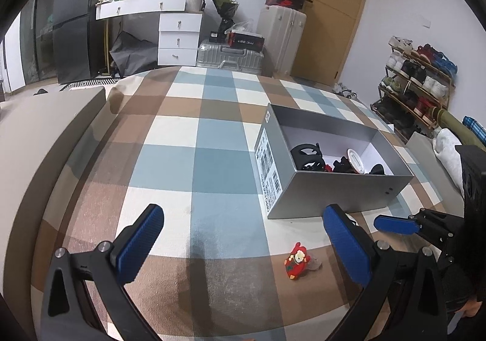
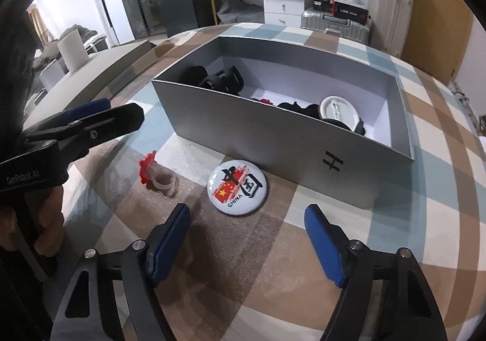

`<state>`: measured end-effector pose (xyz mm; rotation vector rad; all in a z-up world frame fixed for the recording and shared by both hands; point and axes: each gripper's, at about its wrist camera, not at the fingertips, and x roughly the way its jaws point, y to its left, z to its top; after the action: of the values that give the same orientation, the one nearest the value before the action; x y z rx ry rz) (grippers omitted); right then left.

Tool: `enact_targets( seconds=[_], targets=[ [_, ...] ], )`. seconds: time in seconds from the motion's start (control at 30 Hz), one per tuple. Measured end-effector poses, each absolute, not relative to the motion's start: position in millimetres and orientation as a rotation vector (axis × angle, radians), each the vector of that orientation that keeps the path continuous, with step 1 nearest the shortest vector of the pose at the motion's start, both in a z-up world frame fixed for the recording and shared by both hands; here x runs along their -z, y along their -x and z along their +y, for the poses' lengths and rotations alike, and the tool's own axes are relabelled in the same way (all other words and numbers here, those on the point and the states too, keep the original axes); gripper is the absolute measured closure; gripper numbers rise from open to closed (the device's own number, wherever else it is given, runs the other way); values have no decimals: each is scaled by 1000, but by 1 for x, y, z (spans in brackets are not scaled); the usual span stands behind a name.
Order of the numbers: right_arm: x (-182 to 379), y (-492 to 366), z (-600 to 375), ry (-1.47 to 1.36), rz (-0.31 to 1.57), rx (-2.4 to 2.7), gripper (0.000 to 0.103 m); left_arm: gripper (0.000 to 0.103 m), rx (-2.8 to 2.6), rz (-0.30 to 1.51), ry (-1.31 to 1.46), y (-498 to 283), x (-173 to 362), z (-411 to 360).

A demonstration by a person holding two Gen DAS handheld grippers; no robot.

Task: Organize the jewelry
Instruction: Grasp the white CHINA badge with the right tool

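Round badge [image 2: 237, 187] reading "CHINA", beside grey box [image 2: 273, 140] marked "H"

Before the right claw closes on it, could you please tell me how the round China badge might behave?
The badge looks stiff and light. Its glossy domed face may slip between the pads. Lying flat on the checked cloth, it offers little edge, so it may slide, not lift.

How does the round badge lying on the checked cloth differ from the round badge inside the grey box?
The badge on the cloth lies outside the grey box, face up, showing a red flag, black characters and the word CHINA. The badge in the box rests among dark items and shows a plain whitish side with no print visible. Both are round and white-rimmed.
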<state>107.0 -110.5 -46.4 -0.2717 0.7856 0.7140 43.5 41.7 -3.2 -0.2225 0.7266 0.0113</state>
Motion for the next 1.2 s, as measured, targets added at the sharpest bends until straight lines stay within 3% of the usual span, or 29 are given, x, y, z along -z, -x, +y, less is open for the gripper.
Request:
enact_targets(
  seconds=[0.43,0.8,1.03,1.1,1.2],
  targets=[
    [45,-106,-97,304,778,-737,27,1,-11,730,227,-44,4,45],
    [47,-105,-87,357,736,-724,34,1,-16,747,227,-45,4,44],
    [46,-104,-82,379,719,-732,50,1,-17,753,230,-45,4,44],
    [46,-104,-82,378,716,-730,60,1,-17,756,230,-46,5,44],
    [46,-103,-83,382,710,-730,61,1,-14,751,227,-46,4,44]
  ],
)
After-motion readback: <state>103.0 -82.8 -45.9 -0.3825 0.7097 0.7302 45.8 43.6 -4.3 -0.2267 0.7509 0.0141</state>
